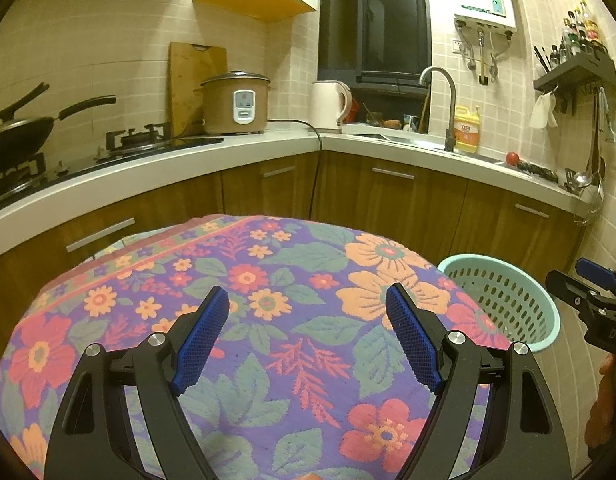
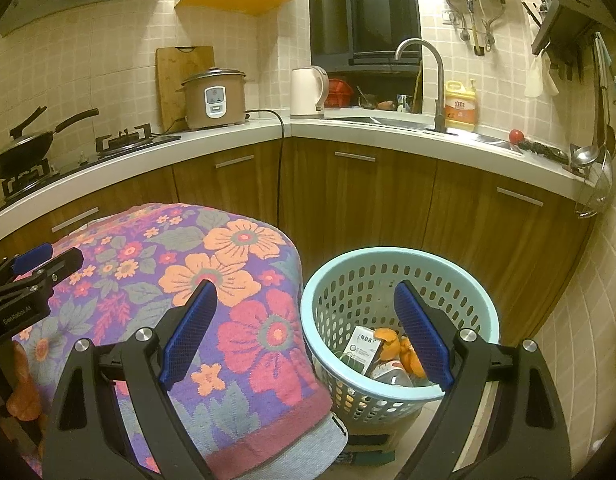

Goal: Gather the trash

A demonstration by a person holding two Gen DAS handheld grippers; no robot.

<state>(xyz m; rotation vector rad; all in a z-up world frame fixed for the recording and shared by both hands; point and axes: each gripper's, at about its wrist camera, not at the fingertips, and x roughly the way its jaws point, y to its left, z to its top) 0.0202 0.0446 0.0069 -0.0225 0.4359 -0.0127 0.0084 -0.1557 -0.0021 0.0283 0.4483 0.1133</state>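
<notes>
Here the left hand-held gripper [image 1: 308, 336] hangs spread and empty over the flowered cloth [image 1: 268, 280], left of the light-blue basket [image 2: 460, 280]. The right hand-held gripper [image 2: 304, 336], likewise spread, straddles that basket's near rim. Inside the basket lie a small carton [image 2: 364, 348] and orange peel [image 2: 388, 340].

Basket [image 2: 400, 320] stands right of the cloth-covered table [image 2: 212, 300], trash [image 2: 388, 354] inside.

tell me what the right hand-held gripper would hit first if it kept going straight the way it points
Probably the basket: the right hand-held gripper, open and empty, points down toward its near rim beside the floral cloth. Depth is unclear.
</notes>
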